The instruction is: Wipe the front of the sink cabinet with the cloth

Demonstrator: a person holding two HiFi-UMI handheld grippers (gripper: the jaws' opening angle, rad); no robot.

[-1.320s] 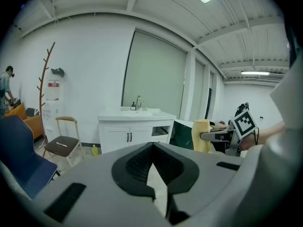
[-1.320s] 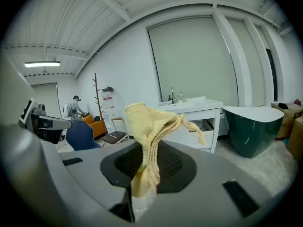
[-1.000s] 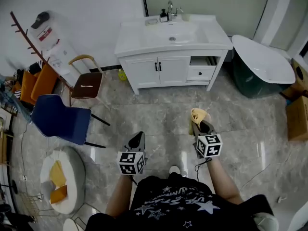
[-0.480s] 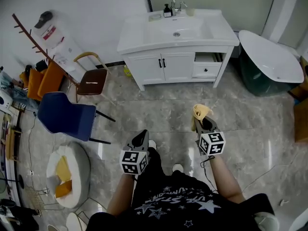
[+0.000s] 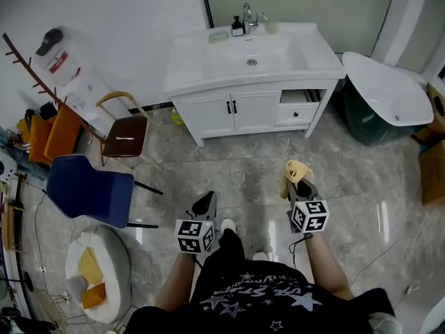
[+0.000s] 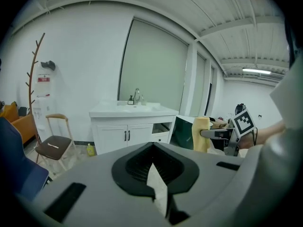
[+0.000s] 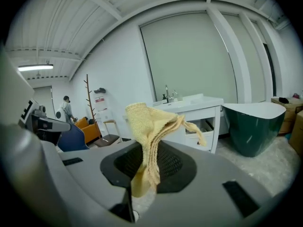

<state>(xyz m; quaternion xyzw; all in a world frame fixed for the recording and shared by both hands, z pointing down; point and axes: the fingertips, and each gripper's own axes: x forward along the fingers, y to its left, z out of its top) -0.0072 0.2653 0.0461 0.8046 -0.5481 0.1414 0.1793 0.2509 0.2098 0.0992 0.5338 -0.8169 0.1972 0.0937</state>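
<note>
Right gripper view looks along my right gripper [image 7: 137,183], whose jaws are clamped on the cloth [image 7: 150,126], pinching its lower end where the two jaws meet. The cloth stands up out of the jaws with its long axis running along them, forward toward the sink cabinet [image 5: 236,110]. Its bunched top leans a little to the right, and one loose corner trails off and droops on that side. It is pale yellow with a nubby, towel-like weave, folded into several layers whose edges show as ridges down its length. In the head view it sits just ahead of the marker cube, over the grey marbled floor [image 5: 236,165] and well apart from the cabinet. My left gripper [image 6: 158,193] has its jaws closed together with nothing between them, and it hangs to the left of my right one, at about the same height. Straight ahead, the white cabinet has two closed doors with dark handles. To the right of these is an upper drawer [image 5: 297,97] pulled open, whose contents I cannot make out. The basin [image 5: 254,51] is set into the white top, with a faucet [image 5: 247,12] and a dark bottle [image 5: 238,25] behind it. To the right of the cabinet stands a green tub [image 5: 386,89] with a white inside. On the floor to my left is a round white basket [image 5: 111,256] holding yellow and orange pieces.
</note>
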